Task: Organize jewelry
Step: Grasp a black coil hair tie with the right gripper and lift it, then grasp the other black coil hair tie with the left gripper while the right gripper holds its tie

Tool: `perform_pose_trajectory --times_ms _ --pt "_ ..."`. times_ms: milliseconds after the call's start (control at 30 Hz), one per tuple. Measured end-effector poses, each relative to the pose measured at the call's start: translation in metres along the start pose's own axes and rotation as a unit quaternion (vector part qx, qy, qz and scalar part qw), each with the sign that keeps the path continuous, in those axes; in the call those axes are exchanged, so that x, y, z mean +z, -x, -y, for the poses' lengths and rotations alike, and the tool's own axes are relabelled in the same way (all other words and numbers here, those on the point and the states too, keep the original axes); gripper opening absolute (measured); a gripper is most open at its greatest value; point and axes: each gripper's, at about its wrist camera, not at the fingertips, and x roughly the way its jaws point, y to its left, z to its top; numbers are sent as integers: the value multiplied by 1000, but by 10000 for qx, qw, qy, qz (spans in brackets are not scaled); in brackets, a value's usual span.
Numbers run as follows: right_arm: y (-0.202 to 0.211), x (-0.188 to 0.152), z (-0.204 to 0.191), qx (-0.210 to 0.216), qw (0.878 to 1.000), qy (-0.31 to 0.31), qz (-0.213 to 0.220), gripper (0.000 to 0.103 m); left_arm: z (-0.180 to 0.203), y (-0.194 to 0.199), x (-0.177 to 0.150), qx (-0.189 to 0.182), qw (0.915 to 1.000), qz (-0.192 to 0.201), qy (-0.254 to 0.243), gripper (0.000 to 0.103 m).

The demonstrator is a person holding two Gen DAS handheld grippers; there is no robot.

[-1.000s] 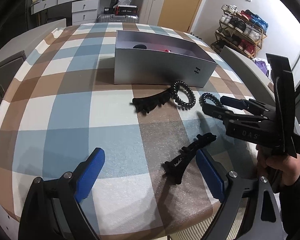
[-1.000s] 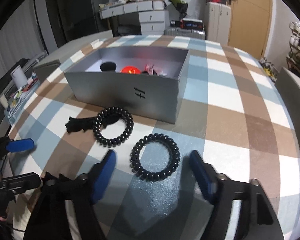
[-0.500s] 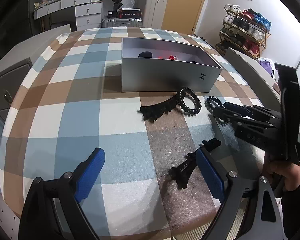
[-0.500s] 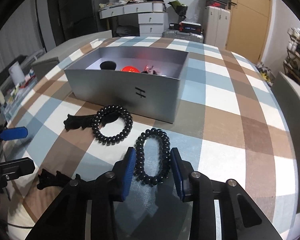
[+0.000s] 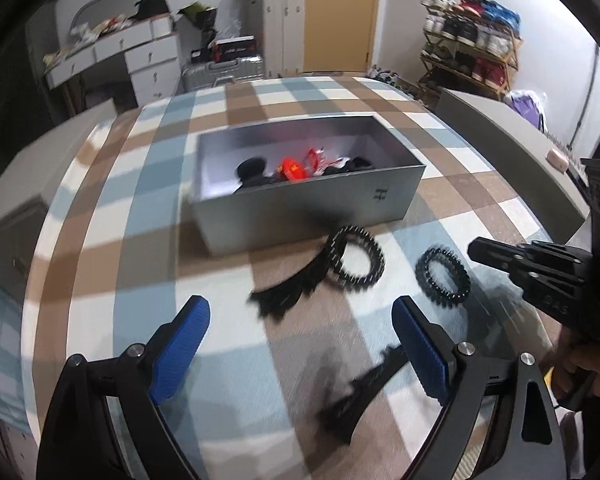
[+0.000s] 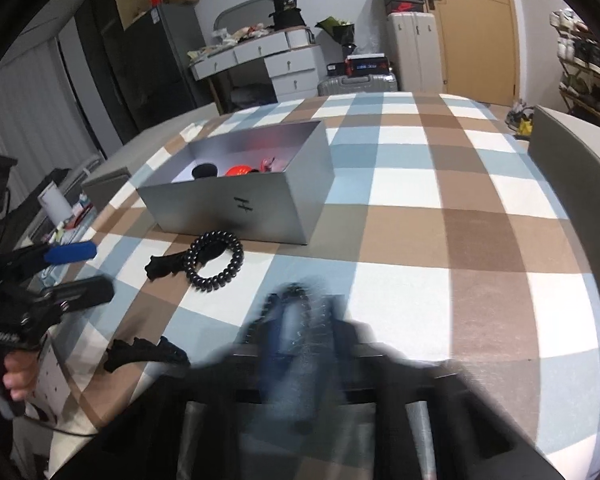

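Blue-padded, my right tongs (image 6: 296, 320) have just closed on a black coil hair tie (image 5: 443, 275); my left tongs (image 5: 300, 344) gape empty. Silver box (image 5: 300, 212) holds some pieces; another coil (image 6: 216, 260) and two claw clips (image 6: 144, 354) wait on the desk (image 6: 420, 240).

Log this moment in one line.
right hand-held gripper: just closed, shut at coil hair tie, hold unclear | left hand-held gripper: open, empty

A lived-in home room: shoe rack (image 5: 470, 46) full of sneakers, cluttered white drawer desk (image 6: 260, 62), suitcases (image 6: 356, 82), checked cloth on the surface (image 6: 420, 184).
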Motion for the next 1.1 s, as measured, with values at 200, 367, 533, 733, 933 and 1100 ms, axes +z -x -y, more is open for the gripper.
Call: perform_pose_trajectory --times_ms 200,367,533,733,933,1100 --pt "2 -5 9 47 10000 -73 -11 4 19 -22 12 84 9987 -173 -472 90" --pt "11 -5 10 240 9996 -113 127 5 30 -42 22 133 9961 -267 -833 90" --pt "20 -4 16 256 9990 -235 280 18 39 -57 23 487 9900 -354 -1277 90" --pt "23 -6 19 268 9987 -264 343 33 47 -53 18 429 9869 -339 -1517 55" --pt "23 -6 16 326 9986 -255 328 33 58 -46 11 287 9828 -306 -1798 35" --pt "25 -7 12 338 9987 -201 322 33 56 -34 9 138 9847 -229 -1721 31"
